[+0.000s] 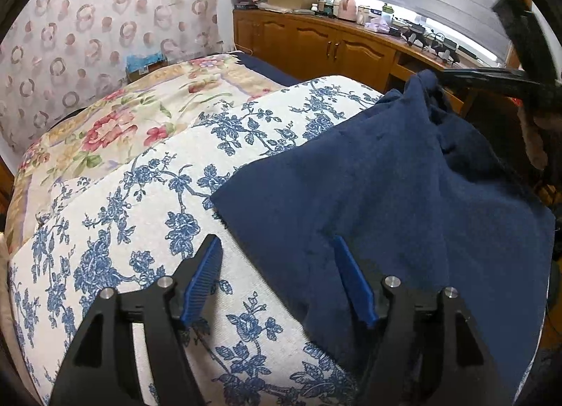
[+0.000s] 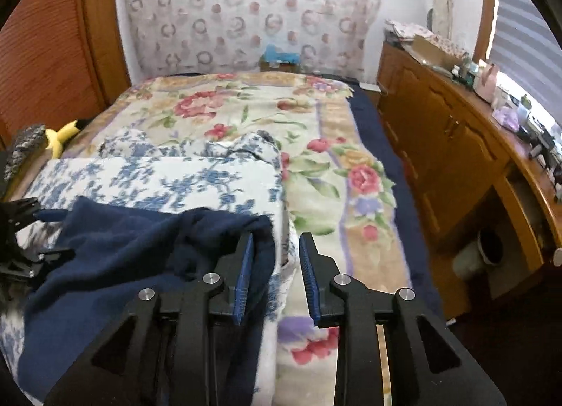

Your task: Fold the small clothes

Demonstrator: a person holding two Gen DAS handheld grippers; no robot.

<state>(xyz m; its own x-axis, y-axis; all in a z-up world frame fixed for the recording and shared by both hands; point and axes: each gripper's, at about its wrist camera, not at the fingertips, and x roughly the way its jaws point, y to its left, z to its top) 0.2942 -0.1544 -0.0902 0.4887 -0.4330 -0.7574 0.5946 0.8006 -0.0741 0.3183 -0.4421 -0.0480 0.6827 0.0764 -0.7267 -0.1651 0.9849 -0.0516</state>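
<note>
A navy blue garment (image 1: 386,202) lies rumpled on a white cushion with blue flower print (image 1: 140,230). My left gripper (image 1: 277,248) is open, its jaws straddling the garment's near left edge, holding nothing. In the right wrist view the garment (image 2: 133,251) lies at lower left on the same cushion (image 2: 158,177). My right gripper (image 2: 275,255) is open at the garment's right edge; its left finger (image 2: 246,265) is against the cloth. The right gripper also shows in the left wrist view (image 1: 491,79) at the garment's raised far corner; its jaws are hidden there.
The cushion sits on a bed with a rose-print blanket (image 2: 316,132). A wooden sideboard (image 2: 456,146) with clutter runs along the right under a window blind. A patterned curtain (image 2: 246,12) hangs behind. A yellow plush toy (image 2: 59,139) lies at left.
</note>
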